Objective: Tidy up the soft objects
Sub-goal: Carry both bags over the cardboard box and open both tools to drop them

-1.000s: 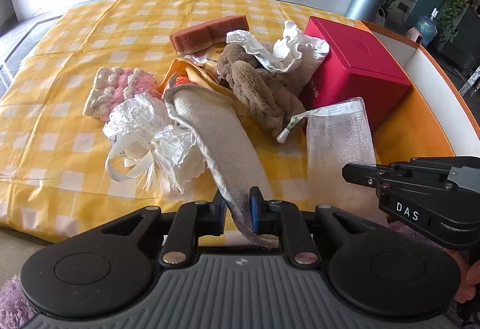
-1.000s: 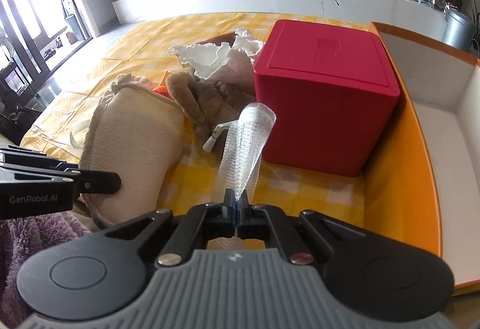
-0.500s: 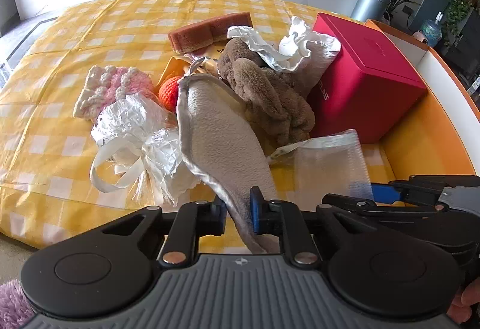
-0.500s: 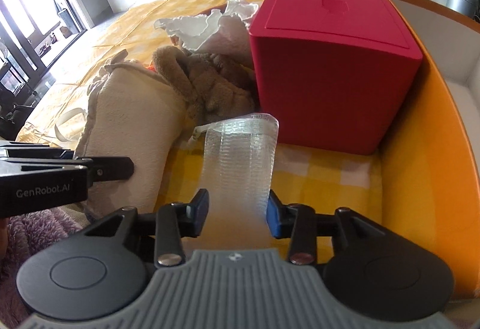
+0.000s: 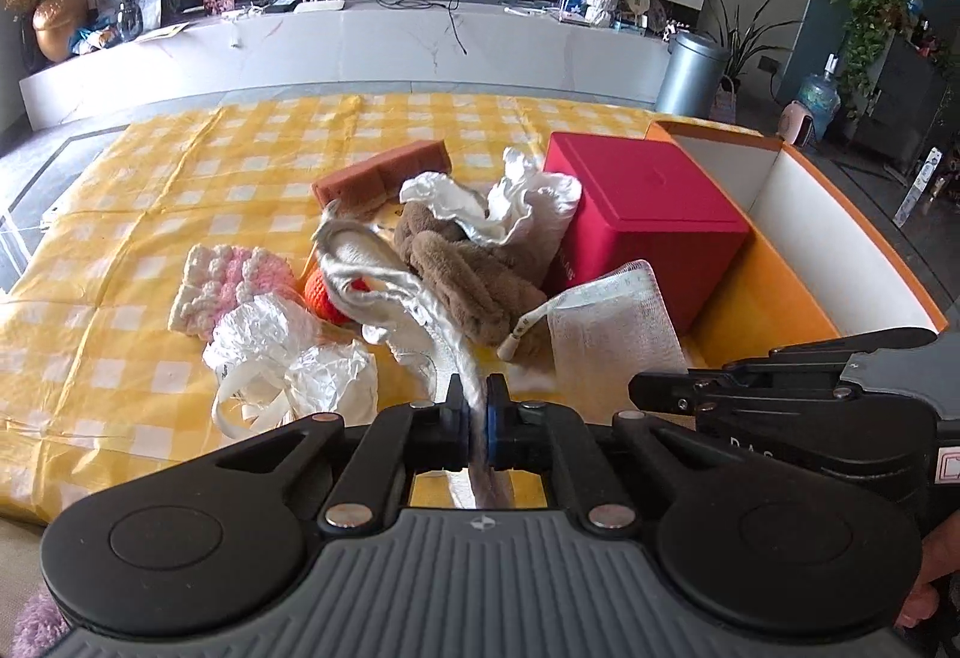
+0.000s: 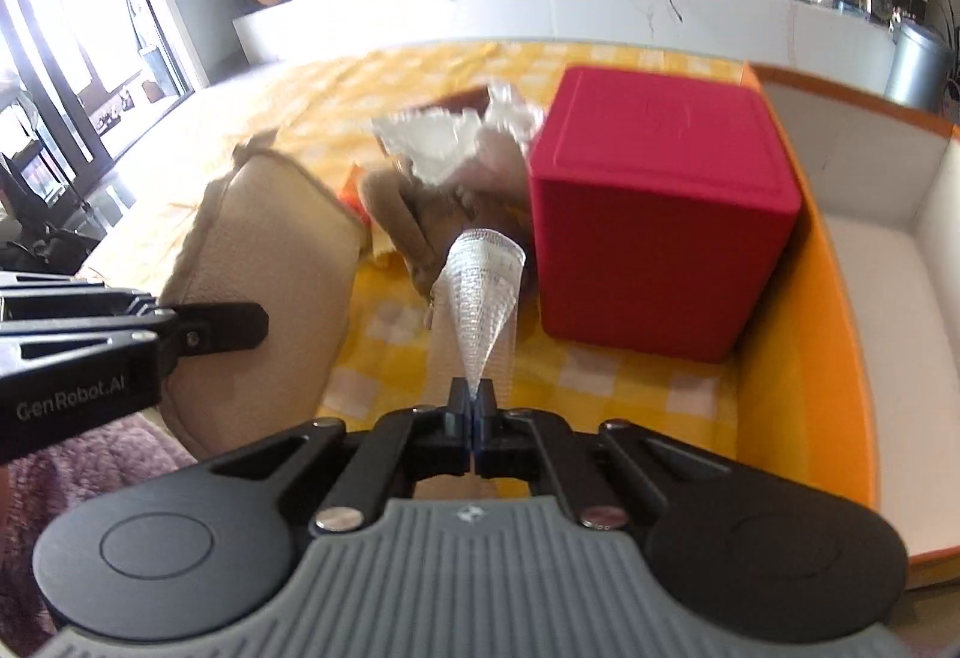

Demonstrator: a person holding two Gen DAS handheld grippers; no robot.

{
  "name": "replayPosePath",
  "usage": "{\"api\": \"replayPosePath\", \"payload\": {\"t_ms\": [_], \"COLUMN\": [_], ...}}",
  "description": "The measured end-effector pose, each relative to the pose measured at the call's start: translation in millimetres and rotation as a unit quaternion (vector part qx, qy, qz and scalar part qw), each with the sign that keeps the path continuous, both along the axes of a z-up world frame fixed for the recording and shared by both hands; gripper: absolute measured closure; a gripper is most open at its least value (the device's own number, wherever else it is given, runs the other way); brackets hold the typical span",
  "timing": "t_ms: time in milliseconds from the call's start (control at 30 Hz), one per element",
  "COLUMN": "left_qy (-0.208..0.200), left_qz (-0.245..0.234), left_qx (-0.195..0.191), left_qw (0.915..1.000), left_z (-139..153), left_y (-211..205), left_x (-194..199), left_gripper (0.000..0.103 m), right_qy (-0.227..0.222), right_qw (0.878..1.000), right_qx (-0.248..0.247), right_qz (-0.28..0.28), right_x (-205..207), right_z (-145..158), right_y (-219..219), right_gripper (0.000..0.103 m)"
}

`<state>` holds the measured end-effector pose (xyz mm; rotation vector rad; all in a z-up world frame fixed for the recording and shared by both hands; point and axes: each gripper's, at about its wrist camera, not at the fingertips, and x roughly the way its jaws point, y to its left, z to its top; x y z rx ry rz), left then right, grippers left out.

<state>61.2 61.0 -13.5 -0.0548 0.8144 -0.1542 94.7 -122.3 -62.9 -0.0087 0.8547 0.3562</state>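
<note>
Fingers of the left gripper [image 5: 475,412] are pinched on a narrow edge of the beige cloth [image 5: 384,286], which we now see stretched and twisted edge-on, lifted over the pile; half a second ago it lay broad and flat toward the camera. In the right wrist view we note the right gripper [image 6: 474,406] pressed together on the near end of the white mesh pouch [image 6: 480,298]. Half a second earlier its fingers stood spread either side of the pouch; a second ago they were shut on it as now. The pouch rises from the fingertips in a cone, just in front of the red box [image 6: 660,214]. The left wrist view shows the pouch's far end with its cord lying against the brown plush toy [image 5: 468,274]. Left of the cloth we record a crumpled clear plastic bag [image 5: 282,352], then the pink and white knit piece [image 5: 228,280] and an orange ball [image 5: 324,298] half hidden behind the cloth. Behind the plush sits crumpled white wrapping [image 5: 498,202], then a brown sponge [image 5: 384,172]. All rest on the yellow checked tablecloth [image 5: 120,238]. The box stands beside the orange-walled tray [image 6: 798,358] at right. The right wrist view is motion-blurred.
</note>
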Motion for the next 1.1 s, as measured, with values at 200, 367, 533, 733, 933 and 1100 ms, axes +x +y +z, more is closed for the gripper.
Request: {"api": "replayPosePath", "payload": {"t_ms": [200, 367, 533, 733, 933, 1100], "left_qy": [-0.034, -0.058, -0.074, -0.084, -0.051, -0.012], "left_qz": [-0.022, -0.053, -0.099, -0.166, -0.218, -0.245], "left_qx": [-0.003, -0.015, -0.029, -0.047, -0.072, -0.075], "left_qw": [0.9992, 0.9968, 0.9919, 0.9814, 0.9719, 0.9665], "left_z": [34.6, 61.6, 82.2, 97.4, 86.7, 68.1], "left_y": [-13.8, -34.7, -70.0, -117.3, -159.1, -190.2], "left_x": [-11.9, -13.7, -5.7, 15.5, 47.0, 75.7], "left_gripper": [0.098, 0.098, 0.098, 0.098, 0.098, 0.098], "right_qy": [-0.048, -0.091, -0.127, -0.140, -0.132, -0.092], "right_qw": [0.999, 0.996, 0.991, 0.988, 0.984, 0.985], "right_qx": [0.022, 0.019, 0.012, -0.001, -0.047, -0.056], "right_qz": [0.000, -0.012, -0.031, -0.065, -0.108, -0.132], "right_x": [-19.8, -36.0, -47.8, -53.0, -42.6, -26.2], "right_z": [38.0, 70.4, 102.8, 126.5, 132.7, 117.4], "right_y": [-12.5, -32.9, -63.2, -107.0, -152.3, -188.5], "right_gripper": [0.103, 0.103, 0.103, 0.103, 0.103, 0.103]}}
